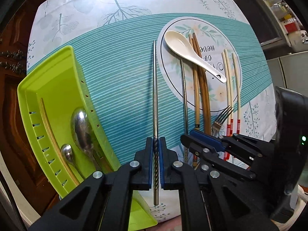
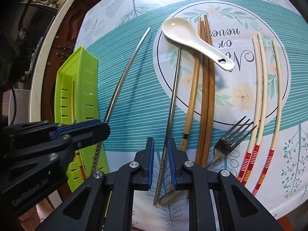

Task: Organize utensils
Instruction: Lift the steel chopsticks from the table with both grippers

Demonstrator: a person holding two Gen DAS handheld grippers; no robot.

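Observation:
My left gripper [image 1: 156,142] is shut on a metal chopstick [image 1: 154,88] by its twisted handle and holds it above the table, right of the green utensil tray [image 1: 57,73]. That tray holds two metal spoons [image 1: 80,127] and a wooden chopstick. My right gripper [image 2: 160,144] is open, its fingers on either side of a second metal chopstick [image 2: 174,88] that lies on the table. It also shows at the right in the left wrist view [image 1: 209,140]. The left gripper [image 2: 96,129] shows in the right wrist view with its chopstick [image 2: 125,73].
On the round printed mat [image 2: 269,105] lie a white ceramic spoon [image 2: 184,34], brown wooden chopsticks [image 2: 207,96], cream chopsticks with red bands [image 2: 258,96] and a fork [image 2: 229,140]. A metal spoon [image 2: 171,197] lies under my right gripper. The table edge runs close behind the tray.

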